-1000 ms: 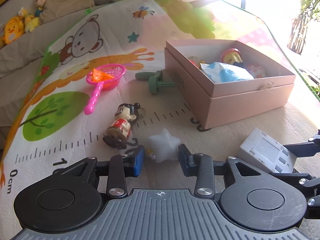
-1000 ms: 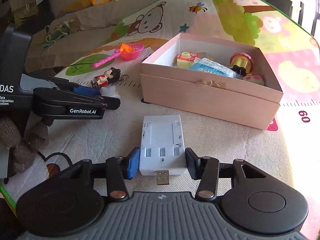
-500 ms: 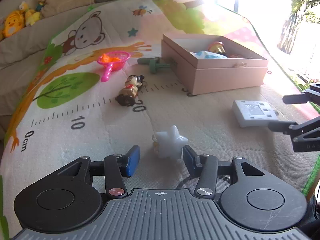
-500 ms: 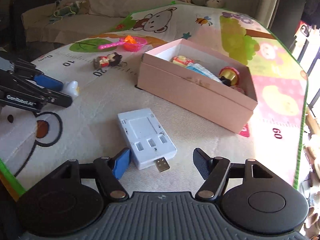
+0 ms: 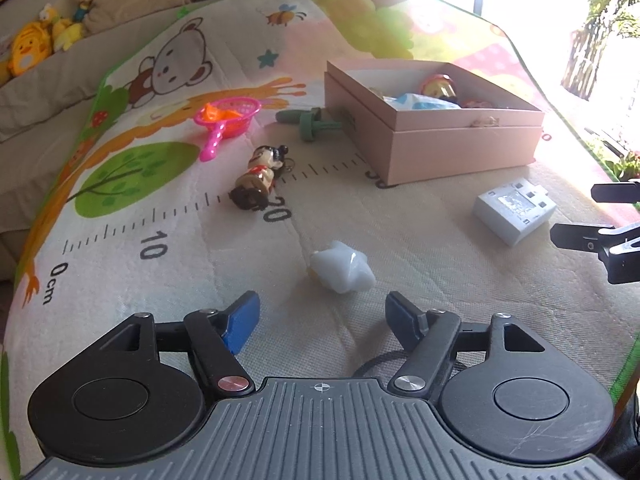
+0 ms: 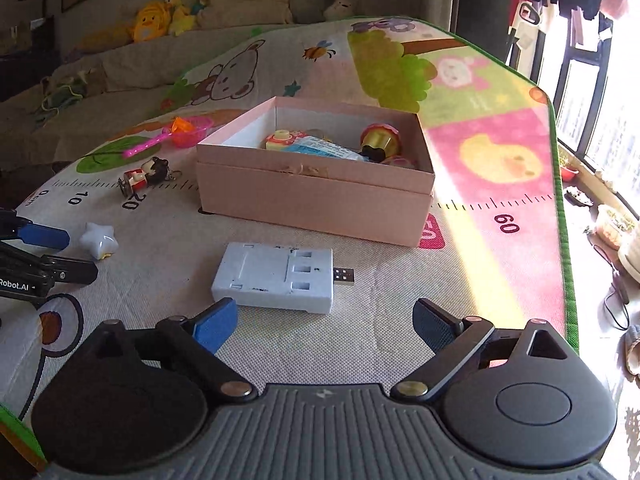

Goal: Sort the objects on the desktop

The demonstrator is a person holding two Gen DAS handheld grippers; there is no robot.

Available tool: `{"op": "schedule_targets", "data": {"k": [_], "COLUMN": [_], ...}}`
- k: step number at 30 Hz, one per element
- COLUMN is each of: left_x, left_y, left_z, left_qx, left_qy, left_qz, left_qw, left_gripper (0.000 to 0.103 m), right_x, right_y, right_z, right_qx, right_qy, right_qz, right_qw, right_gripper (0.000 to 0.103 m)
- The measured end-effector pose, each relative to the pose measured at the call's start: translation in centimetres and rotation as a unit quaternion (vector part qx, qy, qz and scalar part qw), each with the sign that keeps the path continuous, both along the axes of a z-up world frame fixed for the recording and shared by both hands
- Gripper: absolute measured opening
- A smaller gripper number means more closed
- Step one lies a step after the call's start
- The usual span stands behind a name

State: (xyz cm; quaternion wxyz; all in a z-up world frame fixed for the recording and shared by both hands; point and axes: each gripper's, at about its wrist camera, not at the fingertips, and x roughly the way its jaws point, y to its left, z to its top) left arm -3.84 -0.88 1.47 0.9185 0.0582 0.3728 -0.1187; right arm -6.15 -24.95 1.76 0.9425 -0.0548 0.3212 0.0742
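Now the two things nearest to hand are a white star (image 5: 343,267) and a white adapter (image 6: 276,276), both lying loose on the play mat (image 5: 400,240).

The star looks like a small, smooth, rounded plastic light, probably very light and a bit slippery; its points give uneven faces, so I judge the best hold is across the body between two points. It sits just ahead of the left gripper (image 5: 322,318), a little right of centre. Its fingers have just been opening and now stand wide apart, touching nothing.

The adapter is a flat, stiff block with a metal plug (image 6: 344,276) sticking out of its right end. It should be light and rigid, and is best taken across its long flat sides, not by the plug. It lies crosswise just beyond the right gripper (image 6: 324,322). Those fingers have also just been opening and are spread about as wide as they go, with the adapter ahead of the pads and not pressed by them.

Farther out, the pink box (image 6: 312,196) stands open with several items inside. Left of it lie a doll keychain (image 5: 258,178), a green peg toy (image 5: 310,124) and a pink net scoop (image 5: 228,118).
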Motion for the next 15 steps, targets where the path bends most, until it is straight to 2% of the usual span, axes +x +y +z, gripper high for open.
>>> {"op": "schedule_targets", "data": {"k": [3, 6, 10, 15], "left_x": [-0.4, -0.7, -0.8, 0.7], "left_y": [-0.4, -0.8, -0.8, -1.1], "left_z": [0.2, 0.3, 0.4, 0.2], "left_qx": [0.004, 0.008, 0.006, -0.002], "left_qy": [-0.009, -0.019, -0.022, -0.008], "left_qz": [-0.008, -0.014, -0.018, 0.003], "left_qw": [0.9999, 0.9997, 0.9996, 1.0], "left_gripper": [0.084, 0.086, 0.089, 0.089], "right_x": [0.5, 1.6, 4.1, 5.7], "right_y": [0.8, 2.0, 3.3, 2.8], "right_z": [0.2, 0.1, -0.9, -1.4], "right_qx": [0.003, 0.02, 0.003, 0.023], "right_qy": [-0.008, -0.004, 0.029, 0.062], "right_qz": [-0.004, 0.002, -0.009, -0.014], "right_qw": [1.0, 1.0, 1.0, 0.998], "right_gripper": [0.099, 0.103, 0.103, 0.102]}}
